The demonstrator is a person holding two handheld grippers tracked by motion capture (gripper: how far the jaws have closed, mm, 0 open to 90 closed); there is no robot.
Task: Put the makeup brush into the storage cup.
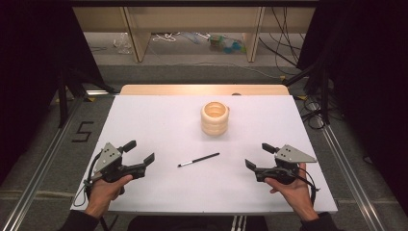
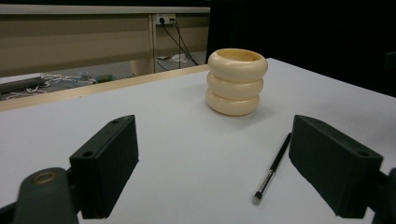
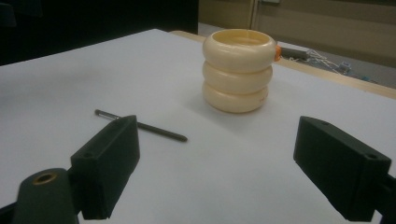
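A cream holder shaped like three stacked rings (image 1: 215,118) stands upright on the white table (image 1: 159,125), past its middle. A thin black pen (image 1: 198,160) lies flat in front of it, near the table's centre. My left gripper (image 1: 139,152) rests at the front left, held by a hand, its jaws wide apart and empty. My right gripper (image 1: 260,155) sits at the front right, also open and empty. In the left gripper view the holder (image 2: 237,81) and the pen (image 2: 273,166) lie ahead. The right gripper view has the holder (image 3: 238,70) ahead and the pen (image 3: 149,127) to its left.
A wooden strip (image 1: 202,89) runs along the table's far edge. Beyond it stand shelf legs (image 1: 137,36) with cables and small items on the floor. Metal rails (image 1: 43,163) flank the table on both sides.
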